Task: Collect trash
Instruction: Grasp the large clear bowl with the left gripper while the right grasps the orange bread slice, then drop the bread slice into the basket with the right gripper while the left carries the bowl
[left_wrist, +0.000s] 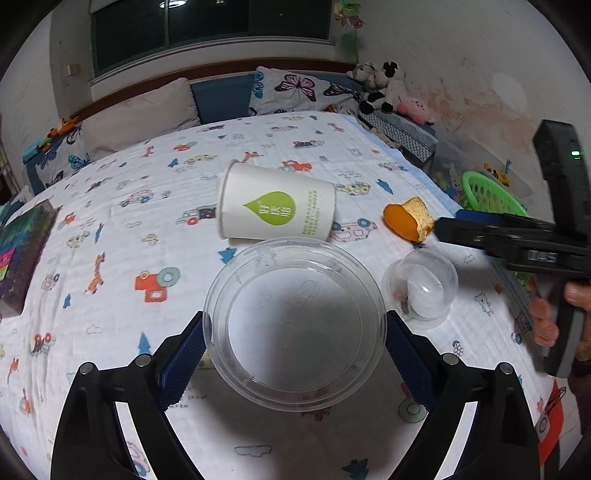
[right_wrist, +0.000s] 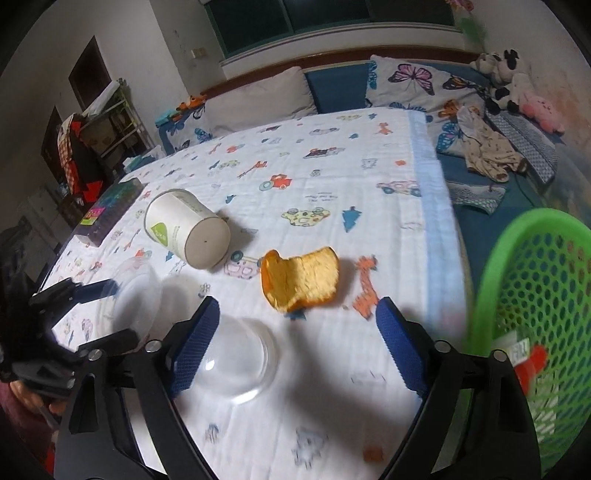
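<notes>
you are working over a bed spread with a cartoon-print blanket (left_wrist: 110, 229), four pieces of trash lying on it. from left to right: your left gripper (left_wrist: 295, 345) is straddling one clear plastic lid (left_wrist: 293, 325), its blue pads sitting against the lid's rim on either side; whether they are truly squeezing it cannot be told from here. just beyond the lid one white paper cup (left_wrist: 275, 208) is lying on its side, its long axis running left to right across that view, open mouth to the left. to the right of the lid one small clear dome lid (left_wrist: 421, 286) is resting on the blanket. further right one piece of orange peel (right_wrist: 301, 280) is lying, and your right gripper (right_wrist: 295, 325) is hovering with its jaws spread wide and holding nothing, the peel sitting just ahead and roughly centred between the fingers, the dome lid beside the left finger. the peel is nearer your right hand, so a short push forward looks like the move. at far right one green basket (right_wrist: 532, 295) is waiting off the bed's edge, something red and white already inside.
</notes>
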